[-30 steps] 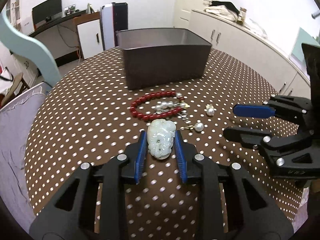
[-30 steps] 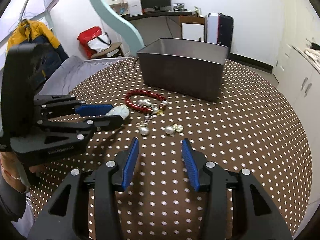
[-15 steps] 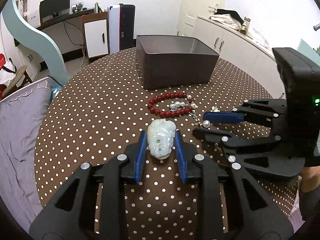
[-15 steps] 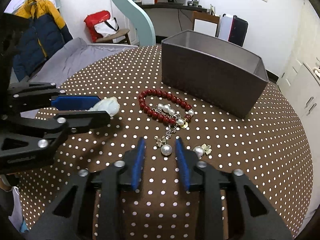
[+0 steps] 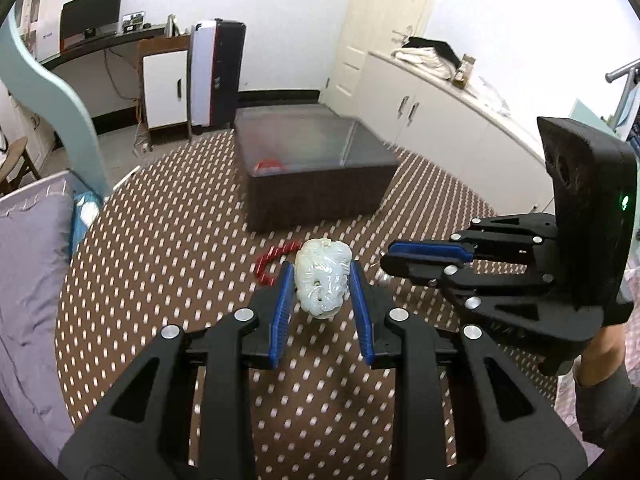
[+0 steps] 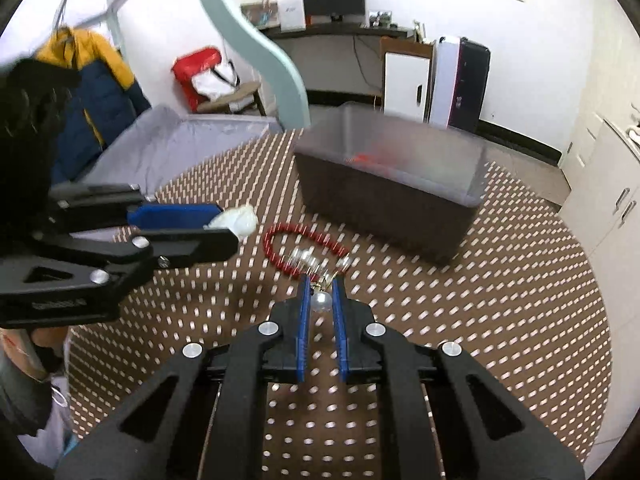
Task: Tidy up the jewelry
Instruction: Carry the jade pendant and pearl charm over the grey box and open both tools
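Observation:
My left gripper is shut on a white carved jade pendant and holds it above the dotted table; it also shows in the right wrist view. My right gripper is shut on a pearl earring, just in front of the red bead bracelet and a pearl bracelet. The dark storage box stands behind them, with something red inside. In the left wrist view the right gripper is to the right of the pendant.
The round table with brown dotted cloth carries everything. A grey cushion lies at the table's left. White cabinets line the right wall. A person's arm holds the right gripper.
My left gripper has lifted the jade pendant off the table. My right gripper moved forward to the pearl earring and closed on it. Both views have tilted toward the box.

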Available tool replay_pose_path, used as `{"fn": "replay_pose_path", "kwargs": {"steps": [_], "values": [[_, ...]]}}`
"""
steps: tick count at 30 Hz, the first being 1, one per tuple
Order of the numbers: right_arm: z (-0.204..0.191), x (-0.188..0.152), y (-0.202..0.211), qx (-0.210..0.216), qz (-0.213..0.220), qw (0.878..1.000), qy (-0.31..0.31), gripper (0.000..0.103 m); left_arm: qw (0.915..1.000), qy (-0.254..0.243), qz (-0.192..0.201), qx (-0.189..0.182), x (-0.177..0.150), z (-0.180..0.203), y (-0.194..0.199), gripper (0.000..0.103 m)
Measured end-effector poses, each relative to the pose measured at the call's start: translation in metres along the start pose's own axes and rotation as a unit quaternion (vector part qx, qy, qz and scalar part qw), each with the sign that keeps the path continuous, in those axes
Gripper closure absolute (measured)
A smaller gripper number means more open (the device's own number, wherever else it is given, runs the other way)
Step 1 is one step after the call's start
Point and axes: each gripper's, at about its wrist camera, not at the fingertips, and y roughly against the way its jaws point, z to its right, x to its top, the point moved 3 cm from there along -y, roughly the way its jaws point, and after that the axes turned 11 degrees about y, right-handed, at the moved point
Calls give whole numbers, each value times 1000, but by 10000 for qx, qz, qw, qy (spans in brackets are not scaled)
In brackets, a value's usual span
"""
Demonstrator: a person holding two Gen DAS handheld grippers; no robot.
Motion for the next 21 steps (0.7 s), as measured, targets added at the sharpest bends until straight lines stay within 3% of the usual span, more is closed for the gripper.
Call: {"fn": "replay_pose_path", "kwargs": {"steps": [10,21], "values": [[52,46,24,-81,580,9967,-562,94,9993,183,0,-313,70,15,-21,75],[69,49,-13,-32,316,9956,-884,94,9985,343,-422,88,87,7,-72,75]]}}
